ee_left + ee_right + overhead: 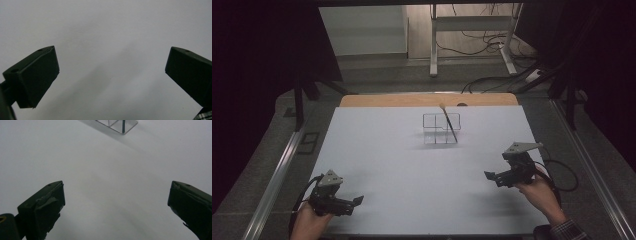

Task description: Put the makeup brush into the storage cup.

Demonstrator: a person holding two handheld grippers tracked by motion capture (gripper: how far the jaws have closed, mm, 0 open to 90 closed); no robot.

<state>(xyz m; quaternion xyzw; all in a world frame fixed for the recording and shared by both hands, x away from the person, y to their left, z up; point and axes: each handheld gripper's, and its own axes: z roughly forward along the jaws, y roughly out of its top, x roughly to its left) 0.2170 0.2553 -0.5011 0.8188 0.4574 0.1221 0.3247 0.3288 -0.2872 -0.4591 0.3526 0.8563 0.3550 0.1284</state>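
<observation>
brush (448, 121) stands tilted in a clear rack (441, 128), bristle end up and handle foot down in one of the right-hand cells, well ahead of both sets of jaws in the high view. there the left gripper (354, 202) sits low at the near edge of the white counter (412, 170), and the right gripper (490, 176) hovers nearer the rack, its jaws aimed leftward across the counter. both are well apart from the rack, and neither holds anything. judging by this, the work is either just ahead of a reach for the brush or just done with it; the pictures cannot settle which. if a pick is next, the right gripper is the closer one and would need to turn toward the rack and close on the slim handle above the rim without tipping the light rack.

left gripper view: jaws wide, bare counter between and beyond them, plus a scrap of checked sleeve (203, 116) at the lower right corner, which the high view shows at the right wrist.

right gripper view: jaws wide and empty, and far beyond them, slightly right of centre, a corner of the rack (117, 125) with the dark handle foot (123, 126) inside. this close look shows the handle resting on the rack floor, which the high view is too small to confirm.
</observation>
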